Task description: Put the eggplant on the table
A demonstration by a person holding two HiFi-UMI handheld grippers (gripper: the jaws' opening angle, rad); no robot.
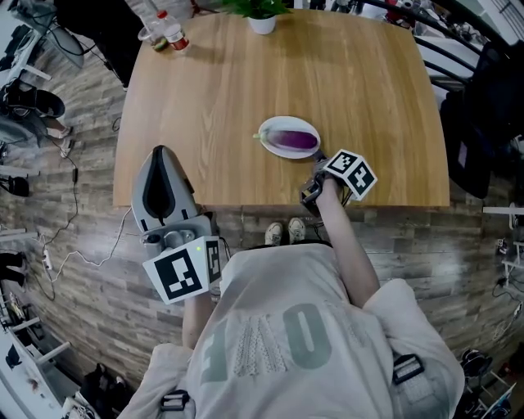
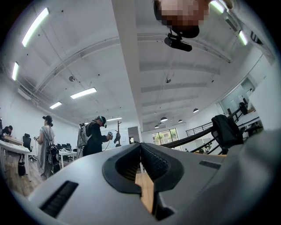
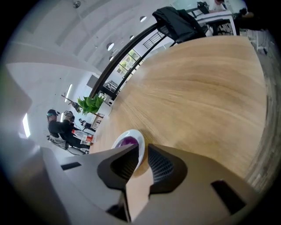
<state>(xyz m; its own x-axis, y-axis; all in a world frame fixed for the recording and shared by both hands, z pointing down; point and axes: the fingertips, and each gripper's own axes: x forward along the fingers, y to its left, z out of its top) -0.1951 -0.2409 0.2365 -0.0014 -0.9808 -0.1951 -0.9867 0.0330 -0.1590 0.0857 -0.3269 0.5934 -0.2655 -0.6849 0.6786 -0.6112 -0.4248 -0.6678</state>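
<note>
The right arm reaches straight forward over the front edge of the tabletop, and its right hand-held gripper lies low, just beside the plate, with its marker cube turned up. Its jaws stand a narrow slit apart; the plate's white rim shows in that slit, though contact cannot be judged. The left arm is bent close to the body, holding the left hand-held gripper off the tabletop's front left corner (its own view points up at the ceiling lights), jaw tips together with nothing between them.

Two hand-held grippers, one plate, one eggplant. The plate sits near the front edge, right of the middle, and the single purple eggplant lies lengthwise in it. At the far edge stands one potted plant; at the far left corner, a red-banded bottle
</note>
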